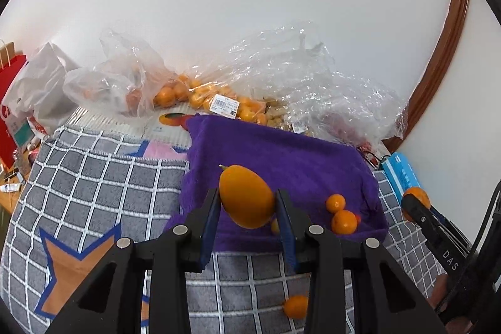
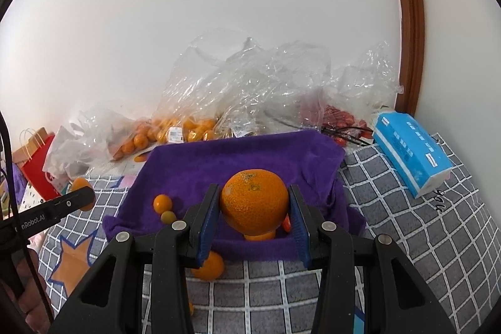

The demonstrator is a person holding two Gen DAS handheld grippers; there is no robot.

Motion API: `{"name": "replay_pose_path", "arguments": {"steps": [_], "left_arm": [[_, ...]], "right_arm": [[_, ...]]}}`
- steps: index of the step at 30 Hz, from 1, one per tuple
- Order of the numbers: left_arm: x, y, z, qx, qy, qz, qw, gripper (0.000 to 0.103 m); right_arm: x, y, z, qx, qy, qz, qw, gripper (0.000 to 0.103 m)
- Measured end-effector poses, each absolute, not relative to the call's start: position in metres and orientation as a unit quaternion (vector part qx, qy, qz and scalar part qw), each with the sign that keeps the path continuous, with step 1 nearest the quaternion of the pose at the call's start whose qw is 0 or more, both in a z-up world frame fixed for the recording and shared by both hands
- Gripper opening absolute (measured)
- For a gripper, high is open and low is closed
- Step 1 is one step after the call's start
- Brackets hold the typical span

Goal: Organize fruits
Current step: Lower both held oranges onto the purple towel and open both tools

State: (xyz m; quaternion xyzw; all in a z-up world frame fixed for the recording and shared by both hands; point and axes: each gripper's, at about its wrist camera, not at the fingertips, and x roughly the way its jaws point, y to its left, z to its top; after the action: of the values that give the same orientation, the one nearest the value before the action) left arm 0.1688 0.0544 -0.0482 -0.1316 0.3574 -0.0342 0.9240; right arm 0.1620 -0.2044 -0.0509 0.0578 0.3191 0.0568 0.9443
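Observation:
My left gripper [image 1: 247,202] is shut on an oval orange kumquat [image 1: 245,196], held above the front of a purple towel [image 1: 281,152]. My right gripper [image 2: 253,208] is shut on a round mandarin [image 2: 253,201] over the same purple towel [image 2: 244,155]. Small orange fruits [image 1: 339,212] lie on the towel's right part in the left wrist view; two small fruits [image 2: 164,207] lie on its left part in the right wrist view. A loose mandarin [image 2: 209,266] lies on the checked blanket just in front of the towel. The right gripper's tip with its fruit shows at the left view's right edge.
Clear plastic bags [image 1: 194,89] full of orange fruit and crumpled wrap [image 2: 260,83] pile against the white wall. A blue tissue pack [image 2: 410,152] lies right of the towel. Red and white bags [image 1: 18,102] stand at far left. A grey checked blanket [image 1: 94,177] covers the surface.

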Motion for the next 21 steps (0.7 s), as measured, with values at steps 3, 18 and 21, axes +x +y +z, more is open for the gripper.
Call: {"name": "replay_pose_path", "arguments": {"steps": [3, 18, 21], "left_arm": [[0.177, 0.057, -0.051, -0.137, 0.36, -0.039, 0.922, 0.034], [0.208, 0.067, -0.076, -0.14, 0.366, -0.032, 0.919, 0.034], [0.213, 0.07, -0.085, -0.146, 0.368, -0.03, 0.918, 0.034]], "right_arm": [[0.168, -0.2, -0.051, 0.049, 0.316, 0.052, 0.946, 0.043], [0.196, -0.188, -0.067, 0.034, 0.315, 0.056, 0.947, 0.043], [0.202, -0.185, -0.075, 0.035, 0.319, 0.06, 0.945, 0.043]]}}
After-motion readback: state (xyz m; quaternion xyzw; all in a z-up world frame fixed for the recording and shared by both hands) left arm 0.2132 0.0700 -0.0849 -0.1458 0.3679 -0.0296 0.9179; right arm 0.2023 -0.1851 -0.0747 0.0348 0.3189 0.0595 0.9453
